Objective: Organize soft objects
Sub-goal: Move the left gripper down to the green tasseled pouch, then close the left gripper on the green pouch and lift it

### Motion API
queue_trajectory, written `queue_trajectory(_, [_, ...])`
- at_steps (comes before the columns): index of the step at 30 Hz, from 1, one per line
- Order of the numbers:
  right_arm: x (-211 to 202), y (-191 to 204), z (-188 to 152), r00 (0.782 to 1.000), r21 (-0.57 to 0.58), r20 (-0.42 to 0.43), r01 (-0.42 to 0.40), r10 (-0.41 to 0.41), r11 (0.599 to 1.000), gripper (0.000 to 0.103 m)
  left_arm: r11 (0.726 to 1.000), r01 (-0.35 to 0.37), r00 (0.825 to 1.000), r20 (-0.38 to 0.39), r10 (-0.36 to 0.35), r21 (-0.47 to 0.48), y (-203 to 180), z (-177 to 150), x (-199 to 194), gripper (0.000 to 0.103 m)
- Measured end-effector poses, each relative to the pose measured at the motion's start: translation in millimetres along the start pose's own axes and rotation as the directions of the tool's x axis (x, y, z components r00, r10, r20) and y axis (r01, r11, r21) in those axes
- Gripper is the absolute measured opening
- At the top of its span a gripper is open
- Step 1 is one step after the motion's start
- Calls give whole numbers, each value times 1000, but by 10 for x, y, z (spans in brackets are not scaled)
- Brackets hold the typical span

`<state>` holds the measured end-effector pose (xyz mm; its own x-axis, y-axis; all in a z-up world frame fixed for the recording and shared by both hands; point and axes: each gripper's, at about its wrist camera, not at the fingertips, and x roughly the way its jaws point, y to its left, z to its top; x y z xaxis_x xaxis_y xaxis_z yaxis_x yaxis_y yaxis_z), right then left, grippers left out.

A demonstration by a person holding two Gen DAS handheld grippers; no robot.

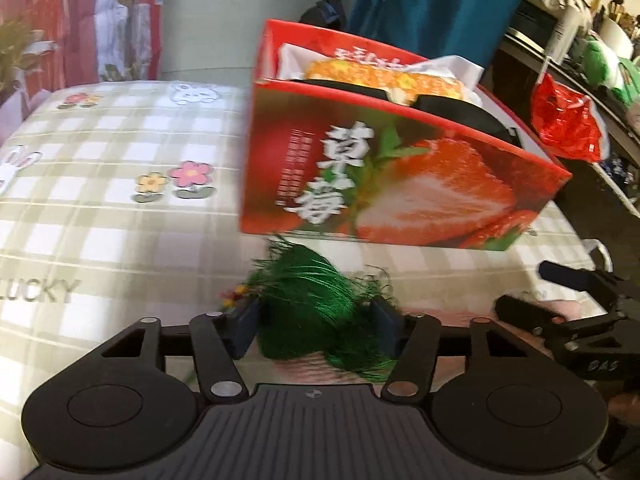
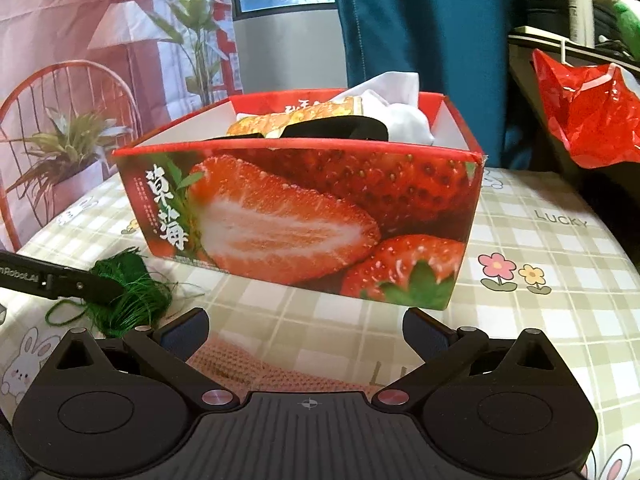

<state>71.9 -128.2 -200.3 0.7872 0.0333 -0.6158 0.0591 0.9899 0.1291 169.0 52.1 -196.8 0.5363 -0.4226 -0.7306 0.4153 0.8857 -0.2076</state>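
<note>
Green thread bundle (image 1: pixel 316 312) between left jaws

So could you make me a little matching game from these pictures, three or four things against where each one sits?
Things:
1. green thread bundle
2. white cloth
3. red plastic bag
4. pink knitted piece

Places:
A. inside the strawberry box
B. between the left gripper fingers
C. on the tablecloth below the right gripper
D. hanging off to the right, beyond the table

Pairs: 1-B, 2-A, 3-D, 4-C
</note>
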Motion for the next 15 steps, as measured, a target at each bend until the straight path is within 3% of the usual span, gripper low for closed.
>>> queue_trajectory(6, [20,-9,-64,999,-4,-29,-30,30,1000,92,998,57,998,17,-57,18,-237,30,60,60])
queue_trajectory(15, [20,90,-104,995,-58,-43,-89,87,994,86,984,158,987,25,-161,82,-694,65,150,60])
